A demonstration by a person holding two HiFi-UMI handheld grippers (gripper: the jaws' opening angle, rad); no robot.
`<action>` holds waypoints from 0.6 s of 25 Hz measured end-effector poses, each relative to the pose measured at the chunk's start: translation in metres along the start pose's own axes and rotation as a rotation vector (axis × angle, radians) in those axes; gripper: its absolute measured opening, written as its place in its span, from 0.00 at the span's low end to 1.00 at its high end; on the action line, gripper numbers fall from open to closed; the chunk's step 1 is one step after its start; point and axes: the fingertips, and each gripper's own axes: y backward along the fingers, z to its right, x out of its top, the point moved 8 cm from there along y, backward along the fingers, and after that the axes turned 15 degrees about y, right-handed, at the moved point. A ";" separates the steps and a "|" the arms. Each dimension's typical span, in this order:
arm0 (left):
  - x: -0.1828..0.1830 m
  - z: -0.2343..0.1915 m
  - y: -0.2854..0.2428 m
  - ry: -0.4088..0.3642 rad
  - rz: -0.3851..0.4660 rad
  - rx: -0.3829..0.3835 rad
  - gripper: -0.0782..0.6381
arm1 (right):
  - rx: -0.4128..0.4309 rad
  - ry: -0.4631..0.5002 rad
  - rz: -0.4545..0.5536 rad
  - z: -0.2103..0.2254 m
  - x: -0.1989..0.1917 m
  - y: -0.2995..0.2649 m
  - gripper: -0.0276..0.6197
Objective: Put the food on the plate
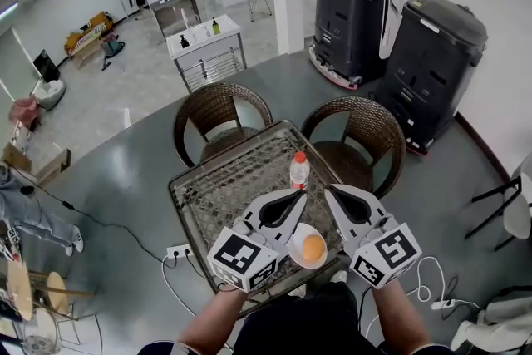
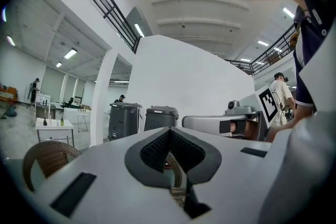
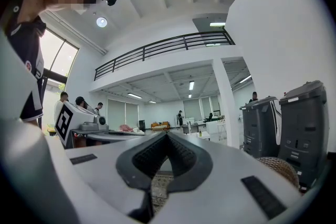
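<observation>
A round orange piece of food (image 1: pixel 312 248) lies on a small white plate (image 1: pixel 308 229) near the front edge of the wicker-topped table (image 1: pixel 179 187). Both grippers hover above the table with the plate below and between them. My left gripper (image 1: pixel 299 194) is shut and holds nothing; its closed tips (image 2: pixel 169 131) point out across the room. My right gripper (image 1: pixel 329 190) is also shut and empty, its tips (image 3: pixel 167 135) meeting in the right gripper view. Each gripper sees the other beside it.
A clear bottle with a red cap (image 1: pixel 299 170) stands on the table just beyond the gripper tips. Two wicker chairs (image 1: pixel 218 108) (image 1: pixel 366 133) sit at the far side. Two dark bins (image 1: pixel 353 8) (image 1: pixel 436 54) stand behind. A power strip (image 1: pixel 179 251) lies on the floor.
</observation>
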 end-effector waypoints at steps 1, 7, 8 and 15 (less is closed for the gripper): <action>0.000 0.000 -0.001 0.000 0.001 -0.002 0.12 | 0.000 -0.001 -0.001 0.001 -0.001 0.000 0.05; -0.002 0.000 -0.001 0.001 -0.001 -0.001 0.12 | -0.011 -0.006 -0.008 0.002 -0.002 0.001 0.05; -0.002 0.001 -0.001 0.002 -0.002 0.000 0.12 | -0.012 -0.008 -0.008 0.002 -0.002 0.002 0.05; 0.003 0.002 0.000 -0.012 0.004 -0.002 0.12 | -0.010 -0.011 -0.003 0.002 0.000 0.003 0.05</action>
